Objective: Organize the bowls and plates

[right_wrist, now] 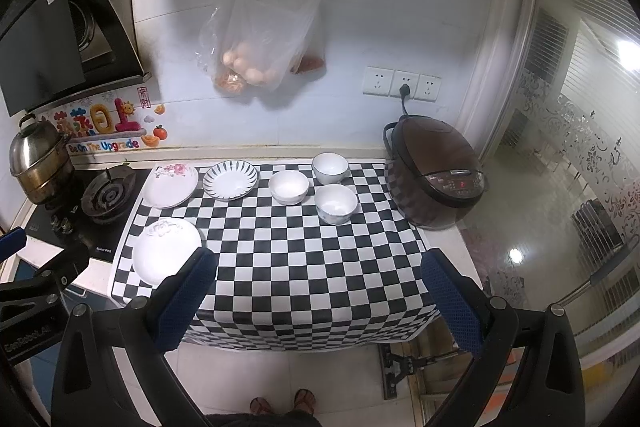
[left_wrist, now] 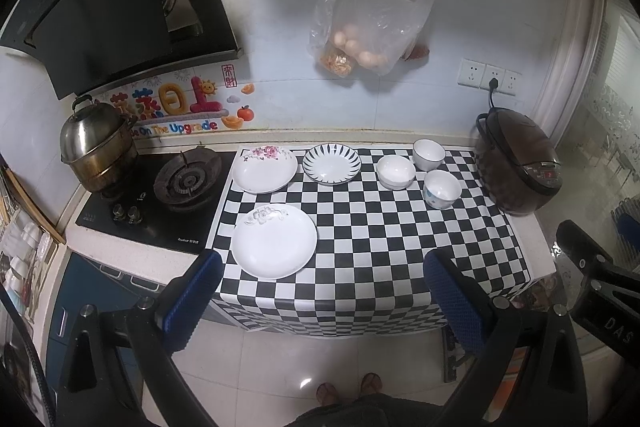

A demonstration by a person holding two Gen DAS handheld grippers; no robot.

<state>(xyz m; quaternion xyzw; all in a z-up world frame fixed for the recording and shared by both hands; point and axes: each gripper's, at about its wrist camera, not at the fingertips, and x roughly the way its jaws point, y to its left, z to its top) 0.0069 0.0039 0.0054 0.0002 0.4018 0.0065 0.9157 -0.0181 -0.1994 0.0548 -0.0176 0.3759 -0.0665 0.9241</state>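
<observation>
Fisheye bending curls the edges of both views, and the person is cut down to two sandalled feet (right_wrist: 282,405) at the bottom edge. The hanging plastic bag (left_wrist: 372,23) is cloudy, so its round pale contents are hard to name. The left gripper (left_wrist: 324,297) and the right gripper (right_wrist: 320,297) both hover off the counter's front edge with their blue dimpled pads wide apart, empty. Ahead of them lies a glossy black-and-white checkered cloth (left_wrist: 400,239) that drapes over the front edge. Just beyond the left gripper's left finger sits a round white plate with a grey relief pattern (left_wrist: 274,241); in the right wrist view the right gripper's left finger covers its near rim. Farther ahead are a white plate with pink flowers (left_wrist: 265,169) and, beside it, a plate with dark radiating strokes (left_wrist: 331,163). To the right of those, three small white bowls cluster without stacking: a shallow one (left_wrist: 396,171), a deeper one behind it (left_wrist: 429,154), and one with faint blue marks (left_wrist: 442,189). A rounded brown rice cooker (left_wrist: 516,167) stands far right, a dented steel pot (left_wrist: 96,151) far left on the black hob.
</observation>
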